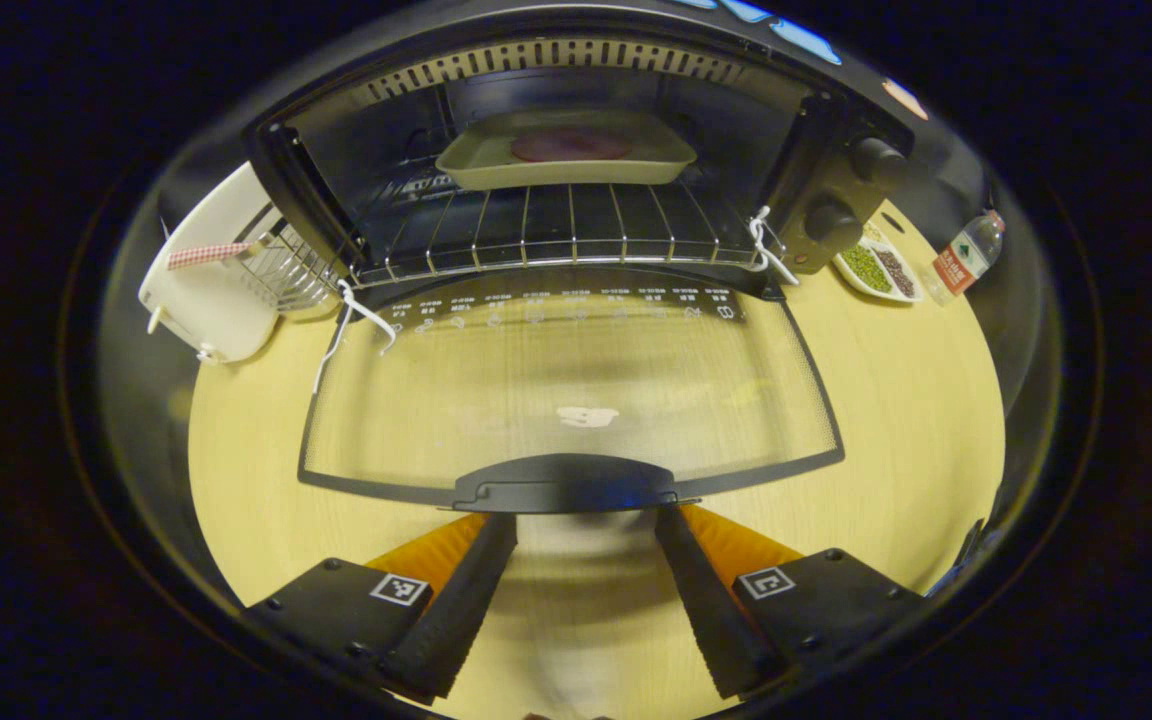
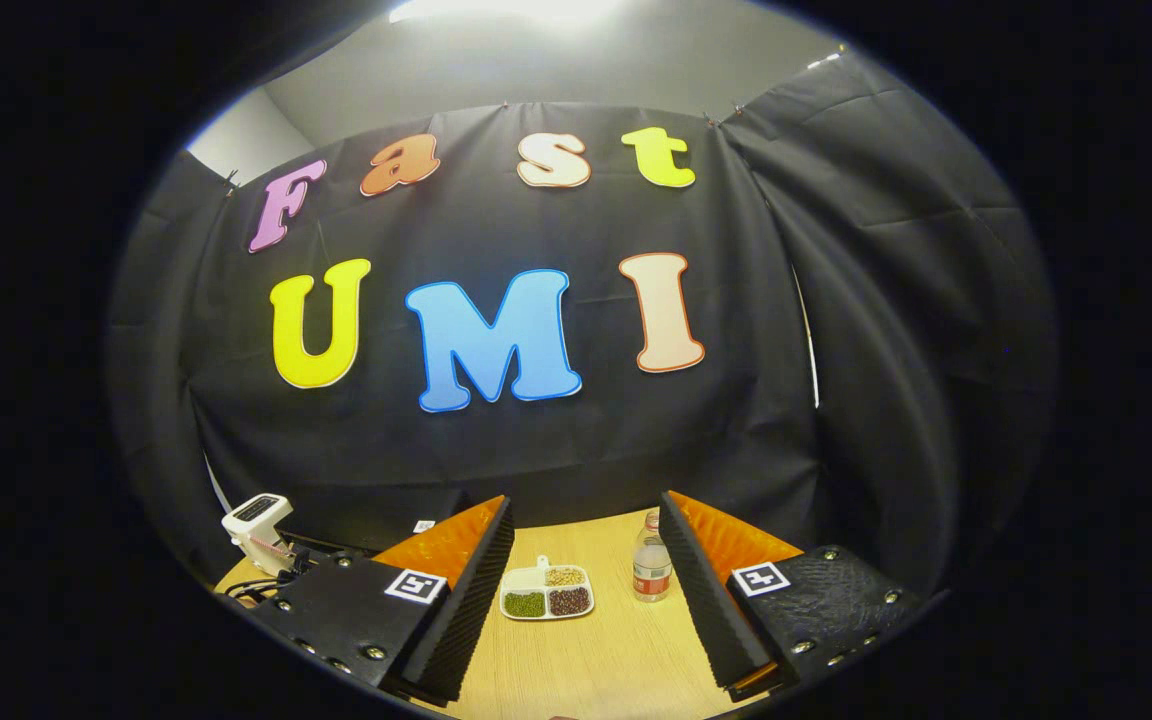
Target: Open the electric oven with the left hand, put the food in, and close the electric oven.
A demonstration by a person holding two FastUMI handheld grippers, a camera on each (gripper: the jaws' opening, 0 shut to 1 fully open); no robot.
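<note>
The black electric oven (image 1: 836, 190) stands open in the left gripper view, its glass door (image 1: 576, 390) folded down flat over the wooden table. Inside, a pale baking tray (image 1: 566, 165) holding a dark round piece of food (image 1: 569, 146) rests on the wire rack (image 1: 556, 235). My left gripper (image 1: 584, 520) is open, its fingertips just below the door's black handle (image 1: 566, 485), one near each end of it. My right gripper (image 2: 586, 508) is open with nothing between its fingers, raised above the table and facing the booth wall.
A white appliance (image 1: 206, 270) and a wire basket (image 1: 281, 265) stand left of the oven. To its right lie a divided dish of beans (image 1: 881, 270) (image 2: 546, 592) and a water bottle (image 1: 966, 255) (image 2: 651, 570). A white device (image 2: 256, 530) sits at the table's far left.
</note>
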